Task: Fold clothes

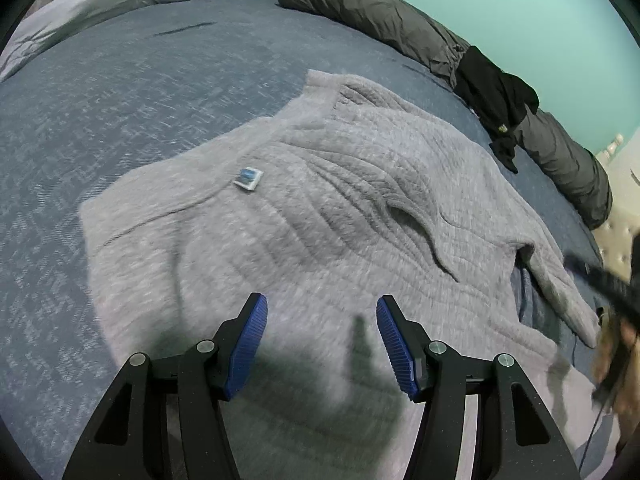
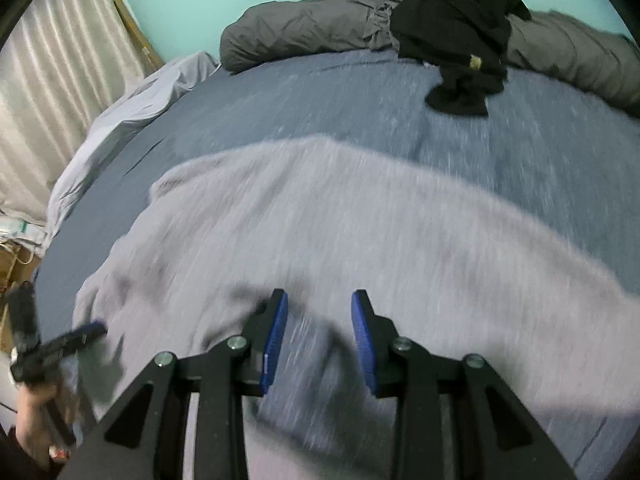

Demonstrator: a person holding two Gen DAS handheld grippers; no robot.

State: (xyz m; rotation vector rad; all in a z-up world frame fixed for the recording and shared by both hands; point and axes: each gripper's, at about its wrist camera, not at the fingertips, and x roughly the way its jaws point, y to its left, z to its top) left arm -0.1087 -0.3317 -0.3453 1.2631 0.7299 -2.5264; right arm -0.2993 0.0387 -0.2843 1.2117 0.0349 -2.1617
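Grey and fleecy, the sweater [image 1: 320, 208] lies spread flat on the blue bedcover [image 1: 120, 92], filling the space ahead of both sets of jaws; its long axis runs from the hem beneath the left gripper [image 1: 322, 312] away toward the collar [image 1: 340, 84] at the far end, a small label [image 1: 248, 178] lying just left of that line; one sleeve [image 1: 560, 280] trails off to the right of the jaws; the left gripper's blue pads stand wide apart above the fabric, holding nothing; the right gripper [image 2: 319, 304] likewise hovers with jaws apart over the blurred sweater; beyond, a black garment [image 2: 460, 52] rests against a dark grey rolled duvet [image 2: 300, 28].
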